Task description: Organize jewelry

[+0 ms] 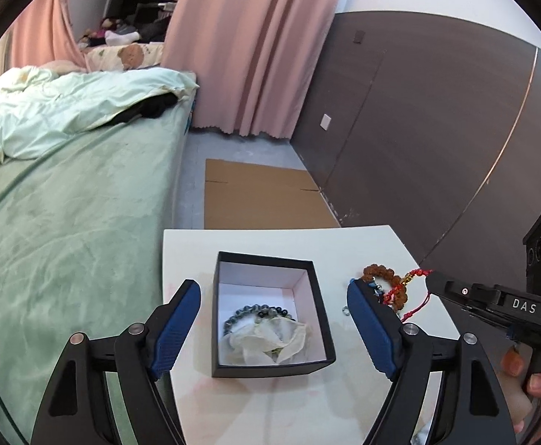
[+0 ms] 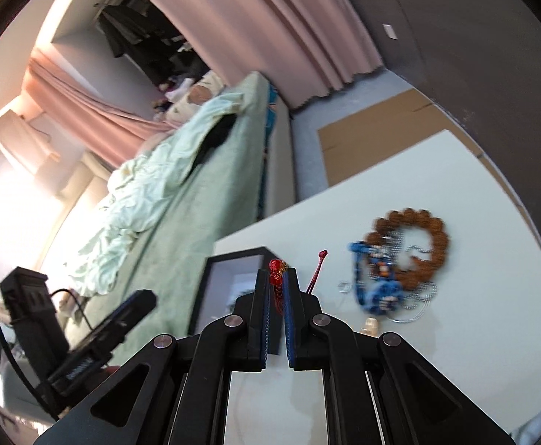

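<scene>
An open black box (image 1: 270, 315) stands on the white table (image 1: 270, 408). Inside lie a dark bead bracelet (image 1: 259, 311) and crumpled paper (image 1: 270, 341). My left gripper (image 1: 274, 322) is open, its fingers either side of the box. My right gripper (image 2: 277, 289) is shut on a red cord bracelet (image 2: 276, 276), held beside the box (image 2: 229, 282); it shows in the left wrist view (image 1: 432, 278) with the red cord (image 1: 411, 282) hanging. A brown bead bracelet (image 2: 411, 248), a blue beaded piece (image 2: 374, 289) and a silver chain (image 2: 415, 304) lie on the table.
A bed with green sheet (image 1: 66, 241) lies left of the table. Flat cardboard (image 1: 263, 196) lies on the floor beyond. A dark wall (image 1: 437, 129) and pink curtains (image 1: 252, 44) stand behind. A small ring (image 1: 344, 310) lies right of the box.
</scene>
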